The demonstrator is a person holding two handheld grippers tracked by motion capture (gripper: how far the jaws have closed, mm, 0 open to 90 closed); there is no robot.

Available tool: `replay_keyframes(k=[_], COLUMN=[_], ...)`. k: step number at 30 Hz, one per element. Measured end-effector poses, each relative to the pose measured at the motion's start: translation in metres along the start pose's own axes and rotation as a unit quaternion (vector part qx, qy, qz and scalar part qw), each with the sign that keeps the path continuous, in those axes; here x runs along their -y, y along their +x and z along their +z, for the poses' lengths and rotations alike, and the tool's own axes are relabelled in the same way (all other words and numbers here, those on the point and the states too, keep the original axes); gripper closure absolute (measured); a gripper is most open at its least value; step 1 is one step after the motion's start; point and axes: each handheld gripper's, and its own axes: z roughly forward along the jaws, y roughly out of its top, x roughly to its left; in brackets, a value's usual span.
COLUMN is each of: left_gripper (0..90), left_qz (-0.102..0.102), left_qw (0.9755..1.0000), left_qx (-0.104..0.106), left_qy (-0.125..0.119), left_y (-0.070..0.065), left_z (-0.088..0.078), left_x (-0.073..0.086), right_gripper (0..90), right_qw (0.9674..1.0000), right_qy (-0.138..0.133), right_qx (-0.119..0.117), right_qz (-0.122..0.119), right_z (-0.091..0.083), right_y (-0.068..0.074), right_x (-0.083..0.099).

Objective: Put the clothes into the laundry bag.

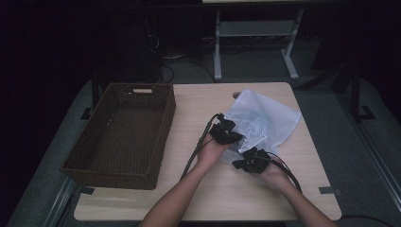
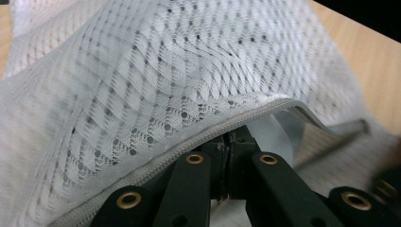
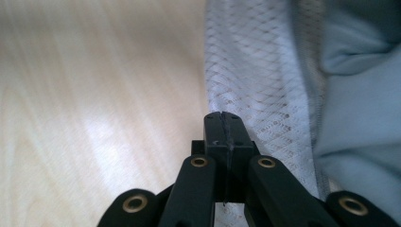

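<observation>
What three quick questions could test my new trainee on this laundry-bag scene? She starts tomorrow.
1. True or false: the wicker basket has laundry in it.
2. Which tongs grip the mesh bag along its zipper edge: left tongs or right tongs?
3. What does the bag lie on?

Key:
1. False; nothing shows inside.
2. Left tongs, shut at that edge.
3. The wooden table.

White mesh zip bag (image 1: 265, 120), crumpled, on table

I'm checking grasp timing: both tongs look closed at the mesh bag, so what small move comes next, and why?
Probably draw the right tongs gently away from the left tongs: both are shut at the mesh bag, the left at its zipper edge, so parting them should spread the mouth.
</observation>
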Motion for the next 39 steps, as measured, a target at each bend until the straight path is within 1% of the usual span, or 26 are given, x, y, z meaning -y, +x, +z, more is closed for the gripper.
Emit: replay_keyframes(k=[3,4,5,7,9,11,13,16,18,19,20,21,22,23,24,25,27,29,31,32,33,34,35,37,39], left_gripper=[88.2,88.2,88.2,88.1,87.6,85.6,82.9,78.9,78.3,79.0,83.0,86.3,88.7,89.4,89.5,89.5,89.6,89.6,89.7,89.7,89.7,89.7,89.8,89.8,89.8], left_qz=[-0.005,-0.005,-0.009,-0.013,-0.013,-0.018,-0.017,-0.01,0.0,0.004,0.009,0.009,0.009,0.018,0.018,0.02,0.006,0.006,0.007,0.007,0.004,0.004,0.002,-0.007,-0.004], left_qw=[1.0,1.0,0.9999,0.9999,0.9999,0.9997,0.9996,0.9993,0.9994,0.9994,0.9993,0.9992,0.9992,0.9992,0.9992,0.9991,0.9994,0.9993,0.9993,0.9993,0.9992,0.9992,0.9988,0.9987,0.998], left_qx=[-0.007,-0.007,-0.009,-0.006,0.0,0.014,0.025,0.035,0.035,0.035,0.036,0.037,0.037,0.027,0.027,0.008,0.016,0.008,-0.001,-0.001,-0.013,-0.013,-0.027,-0.036,-0.051], left_qy=[0.0,0.0,-0.004,-0.004,-0.002,-0.003,0.0,0.004,0.005,0.007,0.009,0.012,0.012,0.025,0.025,0.035,0.031,0.037,0.036,0.036,0.039,0.039,0.039,0.037,0.038], left_y=[0.003,0.003,0.005,0.005,0.004,0.003,0.001,-0.003,-0.007,-0.008,-0.007,-0.008,-0.008,-0.009,-0.009,-0.008,-0.004,-0.005,-0.004,-0.004,-0.002,-0.002,0.001,0.004,0.006], left_z=[0.006,0.006,0.01,0.012,0.01,0.005,-0.003,-0.02,-0.033,-0.039,-0.044,-0.048,-0.048,-0.05,-0.05,-0.047,-0.041,-0.032,-0.022,-0.022,-0.012,-0.012,-0.003,0.004,0.009], left_x=[-0.004,-0.004,-0.006,-0.008,-0.008,-0.005,-0.002,0.007,0.016,0.02,0.025,0.03,0.03,0.036,0.036,0.039,0.039,0.037,0.034,0.034,0.029,0.029,0.025,0.021,0.015], right_gripper=[90.0,90.0,90.0,90.0,90.0,90.0,90.0,90.0,90.0,90.0,90.0,90.0,90.0,90.0,90.0,90.0,90.0,90.0,90.0,90.0,90.0,90.0,90.0,90.0,90.0], right_qw=[0.9999,0.9999,0.9998,0.9998,0.9998,0.9998,0.9999,0.9998,0.9998,0.9998,0.9997,0.9997,0.9996,0.9997,0.9996,0.9996,0.9994,0.9993,0.9991,0.9991,0.9987,0.9985,0.9983,0.9981,0.9978], right_qy=[0.006,0.006,0.008,0.01,0.01,0.009,0.009,0.013,0.016,0.016,0.018,0.022,0.023,0.021,0.02,0.021,0.024,0.027,0.03,0.03,0.033,0.035,0.036,0.037,0.037], right_qx=[-0.006,-0.006,-0.01,-0.011,-0.01,-0.011,-0.011,-0.009,-0.008,-0.009,-0.011,-0.011,-0.01,-0.012,-0.016,-0.018,-0.019,-0.018,-0.02,-0.02,-0.027,-0.029,-0.031,-0.032,-0.032], right_qz=[-0.009,-0.009,-0.016,-0.014,-0.012,-0.01,-0.008,-0.01,-0.01,-0.009,-0.009,-0.009,-0.01,-0.009,-0.009,-0.01,-0.014,-0.019,-0.023,-0.023,-0.029,-0.032,-0.034,-0.039,-0.044], right_z=[-0.002,-0.002,-0.003,-0.005,-0.006,-0.006,-0.006,-0.006,-0.008,-0.009,-0.011,-0.013,-0.015,-0.016,-0.017,-0.018,-0.019,-0.02,-0.02,-0.02,-0.02,-0.021,-0.021,-0.021,-0.021], right_y=[0.006,0.006,0.009,0.01,0.01,0.009,0.01,0.01,0.012,0.013,0.013,0.014,0.015,0.016,0.016,0.017,0.018,0.019,0.021,0.021,0.021,0.022,0.022,0.023,0.024], right_x=[0.002,0.002,0.004,0.006,0.007,0.007,0.007,0.006,0.007,0.009,0.011,0.013,0.015,0.017,0.019,0.02,0.021,0.022,0.021,0.021,0.021,0.021,0.021,0.022,0.022])
